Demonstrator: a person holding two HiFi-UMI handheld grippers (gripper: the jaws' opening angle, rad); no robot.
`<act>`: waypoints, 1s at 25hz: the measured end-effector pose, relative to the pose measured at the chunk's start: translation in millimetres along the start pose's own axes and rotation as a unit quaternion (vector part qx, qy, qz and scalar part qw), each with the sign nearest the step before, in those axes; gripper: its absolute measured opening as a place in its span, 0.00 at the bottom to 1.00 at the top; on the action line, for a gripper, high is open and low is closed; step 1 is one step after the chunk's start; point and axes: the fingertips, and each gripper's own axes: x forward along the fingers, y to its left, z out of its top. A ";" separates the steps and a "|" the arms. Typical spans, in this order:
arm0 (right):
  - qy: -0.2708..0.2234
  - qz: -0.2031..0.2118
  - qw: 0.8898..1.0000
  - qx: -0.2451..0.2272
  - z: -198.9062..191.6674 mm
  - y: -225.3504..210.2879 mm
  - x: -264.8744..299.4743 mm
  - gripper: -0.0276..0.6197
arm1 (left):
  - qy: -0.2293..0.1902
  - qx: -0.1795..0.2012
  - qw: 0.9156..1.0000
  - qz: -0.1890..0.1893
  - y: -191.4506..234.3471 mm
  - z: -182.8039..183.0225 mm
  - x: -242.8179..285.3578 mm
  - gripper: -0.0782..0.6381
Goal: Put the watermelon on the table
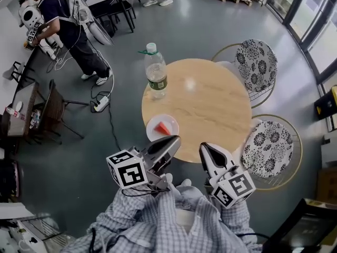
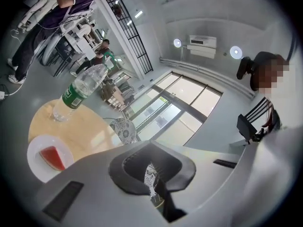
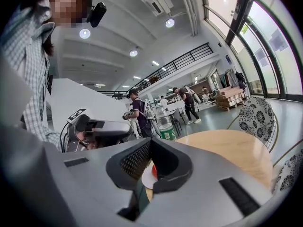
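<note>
A red watermelon wedge (image 1: 165,128) lies on a white plate (image 1: 154,133).

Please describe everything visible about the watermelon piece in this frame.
The watermelon is one small wedge-shaped slice of red flesh; its rind cannot be made out. It lies flat on a round white plate, which sits on the pale wooden table near the edge closest to the person. Only the plate touches it.

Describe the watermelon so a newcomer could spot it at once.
Find the round wooden table. Near its lower-left edge in the head view sits a white plate, with a clear water bottle further back. The watermelon is the red wedge on that plate, the table's only red thing.
</note>
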 end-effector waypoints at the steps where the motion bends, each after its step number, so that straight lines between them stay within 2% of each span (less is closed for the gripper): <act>1: -0.004 -0.002 1.000 -0.001 2.8 -1.1 -0.1 0.05 | -0.001 0.008 1.000 -0.002 -2.2 4.0 0.7 0.12; 4: -0.024 -0.009 1.000 0.005 16.5 -3.8 -1.0 0.05 | 0.002 0.027 1.000 -0.011 -7.1 14.7 3.6 0.12; 14: -0.079 -0.020 0.996 0.026 54.7 -13.9 -2.8 0.05 | -0.004 0.041 0.999 -0.029 -11.2 36.3 3.4 0.12; 25: -0.084 -0.012 0.996 0.035 55.0 -1.3 7.7 0.05 | -0.009 0.037 0.999 -0.036 -4.7 42.1 -5.6 0.12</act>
